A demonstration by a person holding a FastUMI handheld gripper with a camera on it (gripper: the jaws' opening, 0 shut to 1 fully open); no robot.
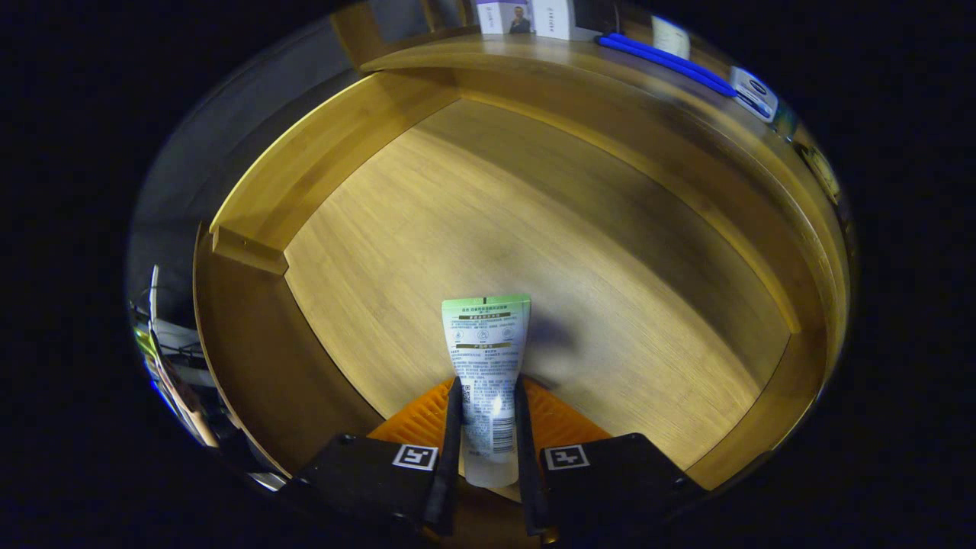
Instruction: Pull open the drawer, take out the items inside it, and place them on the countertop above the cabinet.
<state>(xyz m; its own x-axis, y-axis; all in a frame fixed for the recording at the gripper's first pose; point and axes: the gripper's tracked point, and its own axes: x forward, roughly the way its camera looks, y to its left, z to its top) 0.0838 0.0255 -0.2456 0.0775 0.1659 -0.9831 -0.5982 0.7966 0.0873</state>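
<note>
Drawer [534,252]: stood pulled open, a wooden box with a pale grained floor and raised side walls, lying below and ahead of the gripper.
Tube [486,358]: white with a green crimped end, held over the near part of the drawer floor, crimped end pointing away; its shadow fell on the wood just to its right.
Gripper [488,427]: clenched on the tube, one finger pressed against each of its long sides.
Countertop [579,65]: a wooden ledge beyond the drawer's far wall.
Boxes [526,17]: small white ones stood at the far edge of the countertop.
Blue strip [663,62]: lay along the countertop to the right of the boxes.
Room: dim beyond the cabinet, with clutter on the near left too blurred to make out.
</note>
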